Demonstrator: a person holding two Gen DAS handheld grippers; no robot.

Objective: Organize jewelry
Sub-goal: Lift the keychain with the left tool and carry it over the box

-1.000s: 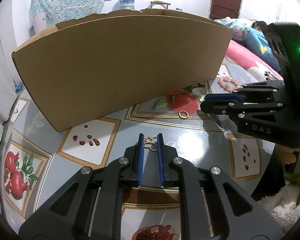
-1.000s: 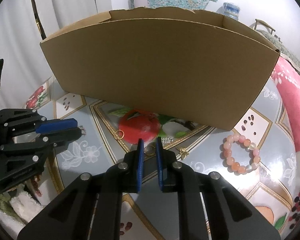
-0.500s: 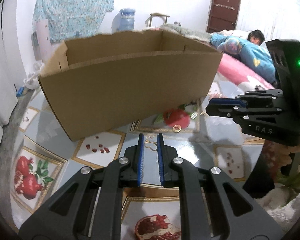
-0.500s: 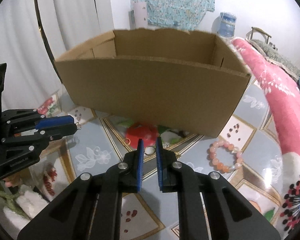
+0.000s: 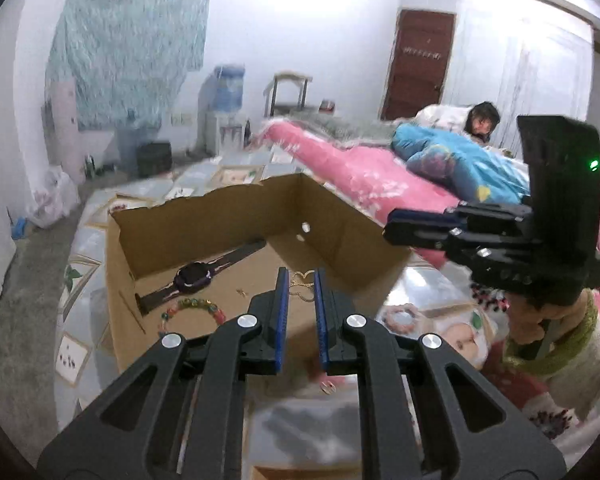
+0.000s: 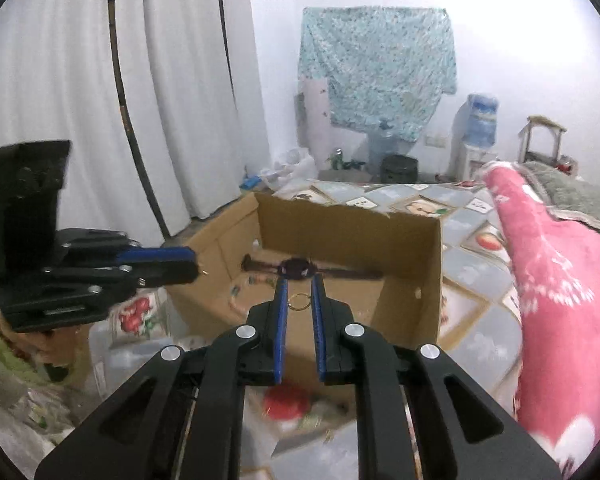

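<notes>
While hovering over the cardboard box point(image 5: 340, 236), each hand-held gripper is clenching light, slippery jewelry: left point(image 5: 300, 280) gold pendant point(image 5: 302, 285), right point(image 6: 299, 286) ring point(image 6: 299, 302), pinched edgewise.

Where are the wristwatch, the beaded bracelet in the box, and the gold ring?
wristwatch point(image 5: 193, 279), left wrist view, on its dark face.
beaded bracelet point(image 5: 198, 303), left wrist view, on the upper beads.
gold ring point(image 6: 299, 302), right wrist view, on its band between the fingers.

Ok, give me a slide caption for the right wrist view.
Right gripper pinching a small gold ring above the open cardboard box, a watch on its floor; left gripper alongside.
</notes>
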